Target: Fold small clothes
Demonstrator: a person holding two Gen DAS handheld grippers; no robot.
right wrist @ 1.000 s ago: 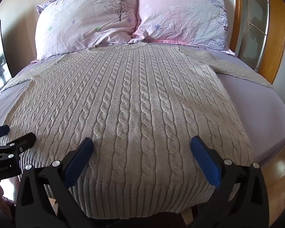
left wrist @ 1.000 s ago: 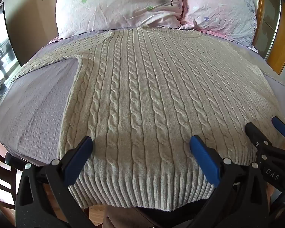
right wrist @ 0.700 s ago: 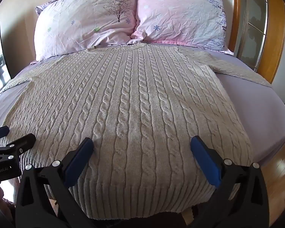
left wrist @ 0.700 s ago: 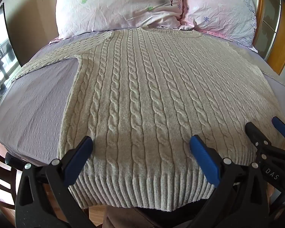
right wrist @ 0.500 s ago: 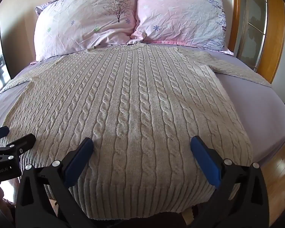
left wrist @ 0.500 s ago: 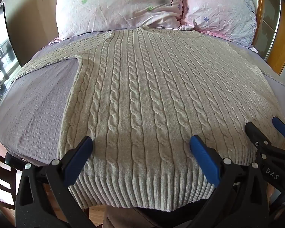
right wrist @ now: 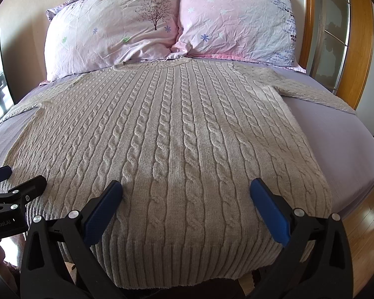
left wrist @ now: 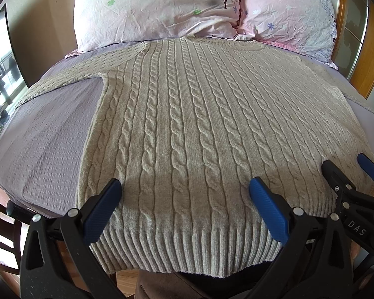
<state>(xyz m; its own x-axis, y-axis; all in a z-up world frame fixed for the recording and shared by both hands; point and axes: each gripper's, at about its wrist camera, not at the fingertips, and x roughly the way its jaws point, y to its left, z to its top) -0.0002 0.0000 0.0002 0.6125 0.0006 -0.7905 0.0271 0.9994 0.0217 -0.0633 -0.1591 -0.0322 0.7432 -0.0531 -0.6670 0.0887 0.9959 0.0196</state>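
A beige cable-knit sweater (left wrist: 199, 124) lies flat on the bed, collar toward the pillows, sleeves spread to both sides, ribbed hem hanging over the near edge. It also shows in the right wrist view (right wrist: 174, 137). My left gripper (left wrist: 184, 199) is open and empty, its blue pads just above the hem on the sweater's left half. My right gripper (right wrist: 185, 199) is open and empty above the hem on the right half. Each gripper shows at the edge of the other's view, the right one (left wrist: 346, 172) and the left one (right wrist: 17, 182).
Two pink floral pillows (right wrist: 117, 30) (right wrist: 236, 20) lean at the head of the bed. A lilac sheet (left wrist: 42, 137) covers the mattress. A wooden headboard and frame (right wrist: 361, 49) stand at the right. Wooden floor (right wrist: 366, 224) lies beside the bed.
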